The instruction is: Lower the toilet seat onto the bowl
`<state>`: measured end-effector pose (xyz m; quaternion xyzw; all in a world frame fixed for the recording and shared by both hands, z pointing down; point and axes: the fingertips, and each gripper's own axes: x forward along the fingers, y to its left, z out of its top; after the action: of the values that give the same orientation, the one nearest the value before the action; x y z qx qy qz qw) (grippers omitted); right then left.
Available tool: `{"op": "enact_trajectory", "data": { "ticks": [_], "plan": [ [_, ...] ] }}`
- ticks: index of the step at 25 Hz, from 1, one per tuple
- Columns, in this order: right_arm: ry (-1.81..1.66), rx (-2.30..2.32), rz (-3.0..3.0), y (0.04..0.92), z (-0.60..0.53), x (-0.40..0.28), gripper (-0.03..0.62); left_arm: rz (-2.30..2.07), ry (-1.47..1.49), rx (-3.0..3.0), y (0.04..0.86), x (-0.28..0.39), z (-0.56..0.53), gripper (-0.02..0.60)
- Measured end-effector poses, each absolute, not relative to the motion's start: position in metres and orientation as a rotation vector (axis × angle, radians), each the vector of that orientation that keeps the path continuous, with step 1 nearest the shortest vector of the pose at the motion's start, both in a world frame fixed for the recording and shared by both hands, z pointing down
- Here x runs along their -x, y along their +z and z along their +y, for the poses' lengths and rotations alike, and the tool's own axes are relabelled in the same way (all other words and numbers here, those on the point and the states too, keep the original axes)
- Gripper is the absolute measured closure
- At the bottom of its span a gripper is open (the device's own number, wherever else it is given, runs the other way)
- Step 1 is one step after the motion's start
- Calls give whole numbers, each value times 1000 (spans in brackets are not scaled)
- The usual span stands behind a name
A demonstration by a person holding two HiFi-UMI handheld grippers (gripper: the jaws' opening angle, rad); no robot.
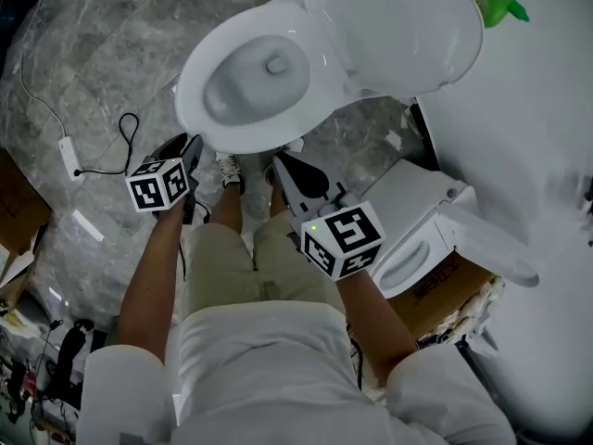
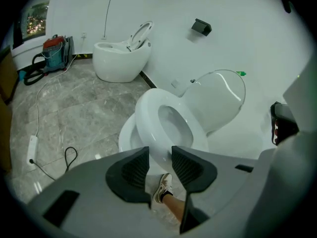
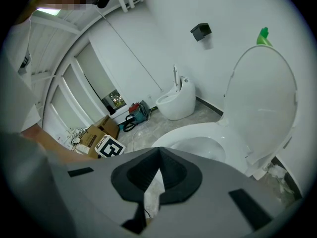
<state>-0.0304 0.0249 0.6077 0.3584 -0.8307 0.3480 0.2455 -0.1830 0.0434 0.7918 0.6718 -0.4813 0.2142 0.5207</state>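
Head view shows me the toilet seat (image 1: 232, 135) lying down over the bowl (image 2: 126, 139), while the lid (image 1: 408, 26) stands raised behind it against the white wall. A green bottle (image 1: 498, 6) sits just beyond the lid's top edge. My left gripper (image 1: 188, 144) hangs near the front of the bowl, apart from the seat; in the left gripper view its jaws stand released (image 2: 159, 150) with nothing between them, only a shoe (image 2: 163, 187) and the grey floor (image 2: 74, 113) behind. My right gripper (image 1: 280, 162) is also just off the bowl's front; in the right gripper view its jaws are clenched tip to tip (image 3: 159, 150) on nothing. A second toilet (image 2: 121, 58) stands well apart by the far wall, and a cardboard box (image 3: 96, 130) lies on the floor.
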Motion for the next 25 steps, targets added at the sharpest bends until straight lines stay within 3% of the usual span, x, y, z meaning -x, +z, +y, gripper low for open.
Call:
{"op": "enact_trajectory", "data": {
  "ticks": [25],
  "plan": [
    [1021,-849,-2244,723,11,62,595,-1025,793,-1486,926,198,51,449]
  ]
}}
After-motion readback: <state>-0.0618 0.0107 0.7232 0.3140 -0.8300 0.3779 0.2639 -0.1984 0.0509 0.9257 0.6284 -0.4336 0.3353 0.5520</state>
